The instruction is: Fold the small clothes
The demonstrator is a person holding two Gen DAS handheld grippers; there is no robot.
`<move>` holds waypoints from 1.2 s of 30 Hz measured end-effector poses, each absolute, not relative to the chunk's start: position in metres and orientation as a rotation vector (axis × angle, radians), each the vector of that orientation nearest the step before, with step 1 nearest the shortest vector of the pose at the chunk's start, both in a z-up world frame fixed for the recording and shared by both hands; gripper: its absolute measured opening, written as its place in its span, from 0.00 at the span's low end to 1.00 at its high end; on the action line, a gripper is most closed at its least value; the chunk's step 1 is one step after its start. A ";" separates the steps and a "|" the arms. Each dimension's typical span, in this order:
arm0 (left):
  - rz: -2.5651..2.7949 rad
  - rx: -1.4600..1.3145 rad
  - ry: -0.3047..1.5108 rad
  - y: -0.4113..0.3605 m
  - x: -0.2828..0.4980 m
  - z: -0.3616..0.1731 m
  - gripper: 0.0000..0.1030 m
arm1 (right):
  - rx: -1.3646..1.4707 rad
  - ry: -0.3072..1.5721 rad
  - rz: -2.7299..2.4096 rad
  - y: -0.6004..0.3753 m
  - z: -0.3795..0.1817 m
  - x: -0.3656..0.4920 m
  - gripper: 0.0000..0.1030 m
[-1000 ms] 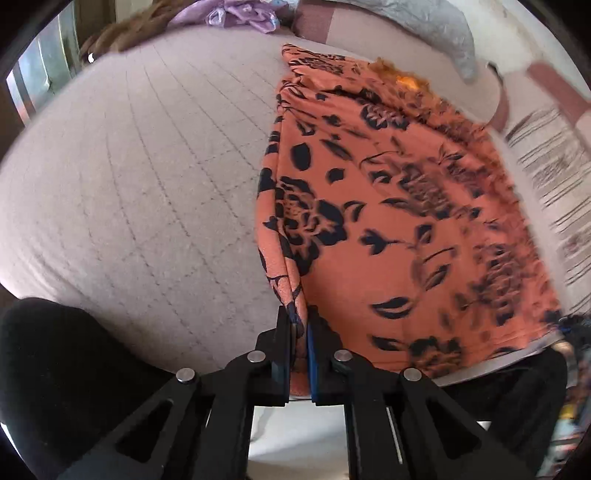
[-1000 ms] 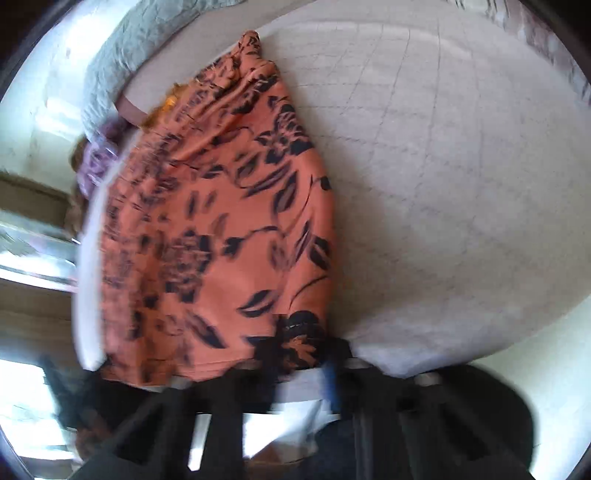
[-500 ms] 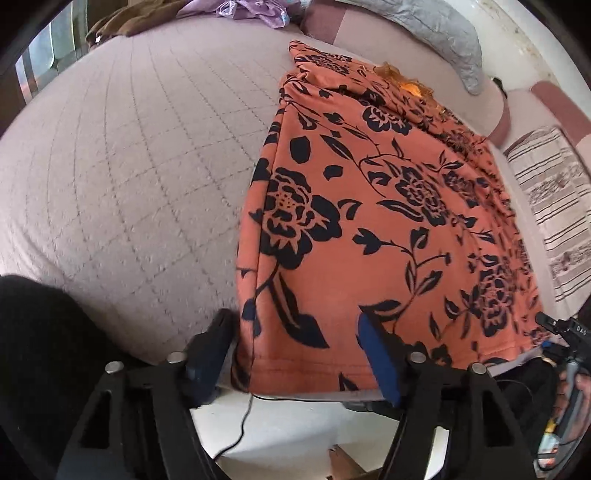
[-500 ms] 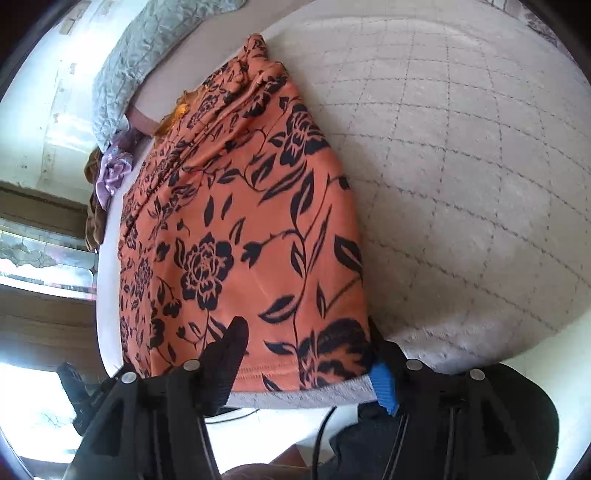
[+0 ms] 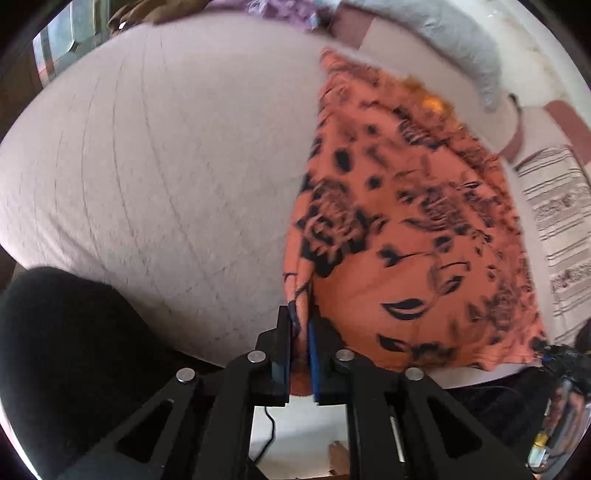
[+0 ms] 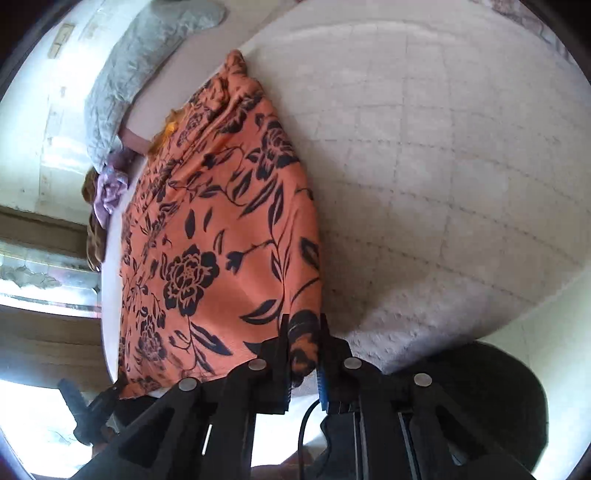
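Observation:
An orange garment with a black flower print [image 5: 406, 229] lies stretched along the pale quilted bed [image 5: 166, 166]. My left gripper [image 5: 301, 332] is shut on its near left hem corner at the bed's edge. In the right wrist view the same garment [image 6: 221, 229] runs from the far pillow end down to me, and my right gripper [image 6: 303, 332] is shut on its near right hem corner. The cloth between the two corners hangs just over the bed's edge.
A grey pillow [image 5: 443, 40] and a purple cloth heap [image 5: 280, 11] lie at the bed's far end. A striped cloth [image 5: 554, 221] lies right of the garment. The quilted bed [image 6: 443, 166] spreads wide beside it. A black cable [image 5: 269, 424] hangs below.
Half a second ago both grippers were open around the hem corners. Now both have shut on the corners, and the left edge of the cloth has bunched into a fold.

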State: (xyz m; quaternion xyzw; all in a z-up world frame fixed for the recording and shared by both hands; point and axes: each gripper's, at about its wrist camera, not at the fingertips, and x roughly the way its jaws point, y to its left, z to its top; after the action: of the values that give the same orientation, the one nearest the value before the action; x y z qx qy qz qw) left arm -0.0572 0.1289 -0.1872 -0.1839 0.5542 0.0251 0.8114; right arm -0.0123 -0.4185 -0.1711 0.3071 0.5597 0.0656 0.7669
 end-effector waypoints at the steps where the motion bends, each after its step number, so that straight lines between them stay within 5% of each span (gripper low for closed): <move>1: 0.056 -0.433 1.170 0.132 -0.060 -0.186 0.16 | 0.660 1.227 0.142 -0.416 -0.170 -0.010 0.20; 2: 0.055 -0.453 1.157 0.133 -0.061 -0.184 0.23 | 0.664 1.233 0.147 -0.415 -0.168 -0.009 0.31; 3: 0.050 -0.462 1.137 0.134 -0.062 -0.181 0.31 | 0.655 1.222 0.152 -0.414 -0.164 -0.009 0.58; 4: 0.050 -0.458 1.124 0.134 -0.063 -0.179 0.54 | 0.634 1.210 0.146 -0.414 -0.160 -0.009 0.74; 5: 0.057 -0.451 1.108 0.132 -0.061 -0.178 0.67 | 0.611 1.191 0.129 -0.413 -0.156 -0.009 0.85; 8: 0.030 -0.410 1.117 0.121 -0.057 -0.183 0.65 | 0.641 1.186 0.128 -0.418 -0.162 -0.007 0.79; 9: 0.004 -0.402 1.139 0.116 -0.054 -0.187 0.57 | 0.661 1.191 0.145 -0.418 -0.165 -0.005 0.61; 10: 0.000 -0.393 1.153 0.109 -0.052 -0.188 0.23 | 0.659 1.202 0.149 -0.418 -0.169 -0.005 0.48; 11: 0.019 -0.359 1.159 0.107 -0.052 -0.187 0.07 | 0.665 1.215 0.154 -0.418 -0.173 -0.004 0.28; 12: 0.012 -0.355 1.142 0.107 -0.053 -0.182 0.06 | 0.702 1.214 0.165 -0.421 -0.177 -0.003 0.13; 16: 0.012 -0.339 1.033 0.107 -0.058 -0.154 0.07 | 0.755 1.146 0.189 -0.426 -0.159 -0.009 0.09; 19: 0.033 -0.343 1.143 0.111 -0.044 -0.183 0.07 | 0.781 1.116 0.186 -0.431 -0.151 -0.009 0.12; 21: 0.046 -0.350 1.157 0.110 -0.042 -0.193 0.10 | 0.788 1.183 0.167 -0.430 -0.169 -0.001 0.13; 22: 0.044 -0.346 1.147 0.109 -0.043 -0.189 0.20 | 0.804 1.228 0.166 -0.427 -0.179 0.001 0.13; 23: 0.032 -0.346 1.153 0.107 -0.044 -0.187 0.47 | 0.765 1.226 0.165 -0.425 -0.178 0.003 0.14; 25: 0.012 -0.368 1.165 0.105 -0.041 -0.189 0.81 | 0.750 1.242 0.189 -0.419 -0.178 0.005 0.19; 26: 0.027 -0.366 1.160 0.102 -0.038 -0.191 0.81 | 0.747 1.244 0.193 -0.418 -0.179 0.007 0.24; 28: 0.054 -0.335 1.159 0.099 -0.038 -0.193 0.77 | 0.749 1.256 0.202 -0.416 -0.182 0.011 0.24; 31: 0.059 -0.275 1.171 0.097 -0.040 -0.189 0.07 | 0.727 1.258 0.219 -0.414 -0.180 0.012 0.14; 32: 0.021 -0.330 1.181 0.105 -0.041 -0.186 0.06 | 0.711 1.257 0.223 -0.413 -0.179 0.011 0.08; 36: 0.025 -0.354 1.121 0.113 -0.045 -0.167 0.06 | 0.729 1.215 0.235 -0.423 -0.167 0.005 0.08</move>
State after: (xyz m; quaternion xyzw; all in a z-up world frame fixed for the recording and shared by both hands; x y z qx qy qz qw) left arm -0.0452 0.1132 -0.1674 -0.1669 0.5286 0.0117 0.8322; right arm 0.0047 -0.4225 -0.1665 0.3340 0.5568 0.1078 0.7529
